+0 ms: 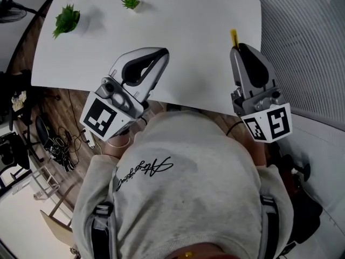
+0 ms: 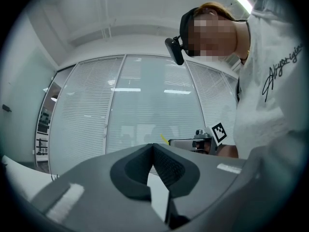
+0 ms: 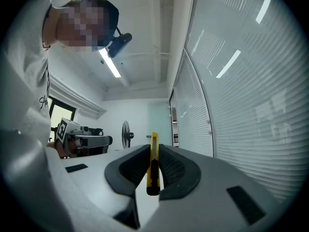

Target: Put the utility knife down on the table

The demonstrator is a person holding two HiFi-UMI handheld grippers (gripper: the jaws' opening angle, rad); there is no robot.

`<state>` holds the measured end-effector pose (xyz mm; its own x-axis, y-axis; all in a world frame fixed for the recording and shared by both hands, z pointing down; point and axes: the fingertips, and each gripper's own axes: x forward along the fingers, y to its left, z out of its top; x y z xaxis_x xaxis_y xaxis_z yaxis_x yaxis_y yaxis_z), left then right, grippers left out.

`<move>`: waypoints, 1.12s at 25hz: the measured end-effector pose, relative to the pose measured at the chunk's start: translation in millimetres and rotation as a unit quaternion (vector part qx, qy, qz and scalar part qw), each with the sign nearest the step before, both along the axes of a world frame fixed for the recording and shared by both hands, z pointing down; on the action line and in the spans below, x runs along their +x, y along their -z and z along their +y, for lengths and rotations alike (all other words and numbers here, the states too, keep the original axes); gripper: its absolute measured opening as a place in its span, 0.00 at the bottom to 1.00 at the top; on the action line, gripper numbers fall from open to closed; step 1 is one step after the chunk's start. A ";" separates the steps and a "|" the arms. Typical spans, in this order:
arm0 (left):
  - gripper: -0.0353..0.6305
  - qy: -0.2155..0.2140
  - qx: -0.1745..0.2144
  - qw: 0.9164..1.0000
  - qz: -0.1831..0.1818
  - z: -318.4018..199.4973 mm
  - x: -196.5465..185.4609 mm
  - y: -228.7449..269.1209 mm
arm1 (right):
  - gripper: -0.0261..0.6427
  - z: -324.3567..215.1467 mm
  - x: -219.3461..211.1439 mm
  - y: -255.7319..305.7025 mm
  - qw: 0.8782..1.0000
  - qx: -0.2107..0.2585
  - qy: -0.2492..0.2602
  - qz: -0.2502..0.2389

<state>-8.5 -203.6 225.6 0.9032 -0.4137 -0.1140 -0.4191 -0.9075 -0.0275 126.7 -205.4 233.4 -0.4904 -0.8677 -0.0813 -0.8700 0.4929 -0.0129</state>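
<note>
Both my hands are out in front of my chest in the head view, each carrying its gripper roughly level over the near edge of the white table (image 1: 178, 26).

My right gripper (image 3: 153, 151), at the centre right of that view, points toward the top of the frame. Its jaws are clamped on the yellow utility knife (image 3: 152, 166). The knife stands on edge between the dark pads, with its yellow end jutting out past the fingertips. It is held over the table's right end and is not lying on the surface.

My left gripper (image 2: 153, 146), at the centre left of the head view, angles toward the upper right. Its jaws meet tip to tip, with nothing between them.

Two small green plants (image 1: 66, 19) stand well apart from both tools at the table's upper-left end. A standing fan (image 3: 126, 134) shows in the distance in the right gripper view.
</note>
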 end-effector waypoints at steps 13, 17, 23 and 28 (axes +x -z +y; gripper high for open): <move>0.03 0.021 -0.008 1.000 -0.001 3.3 -7.3 -7.5 | 0.12 -13.4 -9.2 -20.2 1.000 -0.017 0.017 0.012; 0.03 0.026 -0.011 1.000 -0.003 3.0 -11.6 -9.2 | 0.12 -17.0 -12.9 -24.5 0.999 -0.021 0.020 0.015; 0.03 0.031 -0.014 0.999 -0.003 4.3 -16.1 -11.9 | 0.12 -21.8 -17.5 -30.9 0.999 -0.026 0.023 0.021; 0.03 0.035 -0.017 0.999 -0.004 4.1 -18.2 -14.2 | 0.12 -26.6 -18.7 -37.5 0.999 -0.031 0.024 0.026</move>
<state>-26.6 -199.5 239.8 0.8732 -0.4787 -0.0915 -0.4808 -0.8768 -0.0012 108.0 -232.0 271.0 -0.5331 -0.8460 -0.0010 -0.8460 0.5331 0.0008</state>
